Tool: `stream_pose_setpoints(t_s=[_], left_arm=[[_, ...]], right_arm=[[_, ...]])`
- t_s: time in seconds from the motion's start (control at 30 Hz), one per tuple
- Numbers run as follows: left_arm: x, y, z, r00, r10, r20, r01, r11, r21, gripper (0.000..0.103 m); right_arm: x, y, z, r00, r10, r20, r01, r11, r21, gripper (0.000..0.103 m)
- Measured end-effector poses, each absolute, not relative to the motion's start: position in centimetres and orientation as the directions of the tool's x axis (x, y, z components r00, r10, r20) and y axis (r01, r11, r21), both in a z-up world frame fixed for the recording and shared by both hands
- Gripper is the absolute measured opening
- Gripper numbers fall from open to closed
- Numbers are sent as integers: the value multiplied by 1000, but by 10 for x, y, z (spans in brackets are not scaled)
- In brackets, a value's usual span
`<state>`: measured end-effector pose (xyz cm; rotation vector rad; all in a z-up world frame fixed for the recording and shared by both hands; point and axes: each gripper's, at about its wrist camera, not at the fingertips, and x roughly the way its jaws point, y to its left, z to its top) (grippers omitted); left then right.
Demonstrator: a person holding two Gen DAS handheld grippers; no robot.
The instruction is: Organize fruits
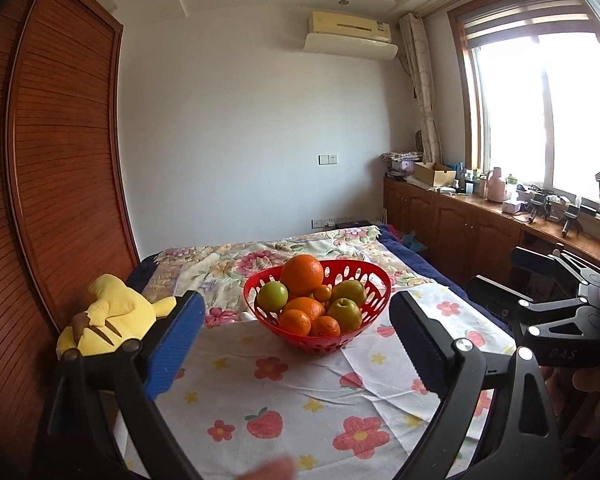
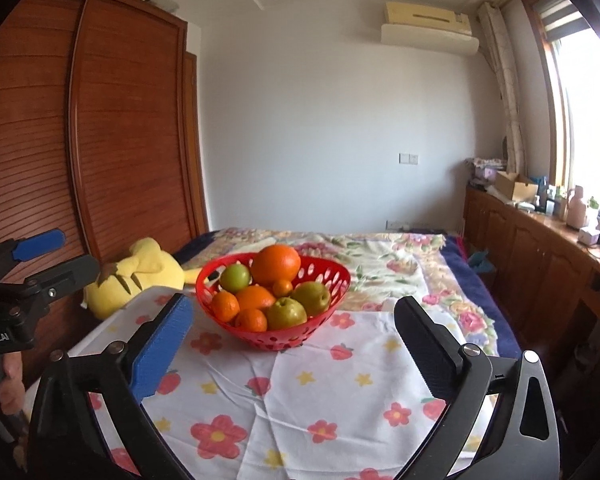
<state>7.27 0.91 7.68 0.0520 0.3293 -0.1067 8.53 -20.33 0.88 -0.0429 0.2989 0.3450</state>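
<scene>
A red perforated basket (image 1: 374,280) (image 2: 332,280) stands on a floral cloth and holds a large orange (image 1: 302,274) (image 2: 276,264), several smaller oranges (image 1: 296,322) (image 2: 225,306) and green apples and pears (image 1: 273,296) (image 2: 286,313). My left gripper (image 1: 296,320) is open and empty, its jaws standing either side of the basket, short of it. My right gripper (image 2: 294,322) is open and empty too, also in front of the basket. The right gripper shows at the right edge of the left wrist view (image 1: 496,284); the left gripper shows at the left edge of the right wrist view (image 2: 56,256).
A yellow plush toy (image 1: 112,316) (image 2: 140,276) lies left of the basket against a wooden wardrobe (image 1: 60,152). The cloth (image 1: 284,392) covers a table before a bed (image 1: 260,256). A cluttered wooden counter (image 1: 480,208) runs under the window at the right.
</scene>
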Motion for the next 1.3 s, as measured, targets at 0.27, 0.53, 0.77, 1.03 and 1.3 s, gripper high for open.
stream_pose_setpoints(t_s=[0.27, 0.53, 0.77, 1.03, 1.3], left_arm=[[55, 11, 74, 934, -96, -345, 109, 994, 17, 94], [46, 11, 62, 922, -102, -373, 109, 994, -3, 94], [44, 14, 51, 915, -92, -392, 93, 996, -15, 94], [44, 17, 43, 910, -89, -404, 90, 996, -17, 94], [44, 16, 42, 909, -88, -408, 91, 996, -13, 94]], right_arm=[[69, -208, 11, 903, 311, -295, -324, 946, 5, 103], [52, -213, 7, 902, 310, -301, -323, 947, 8, 103], [42, -218, 3, 905, 298, -304, -309, 951, 14, 103], [43, -219, -6, 901, 293, -320, -303, 953, 19, 103], [42, -220, -9, 897, 293, -330, -302, 953, 25, 103]])
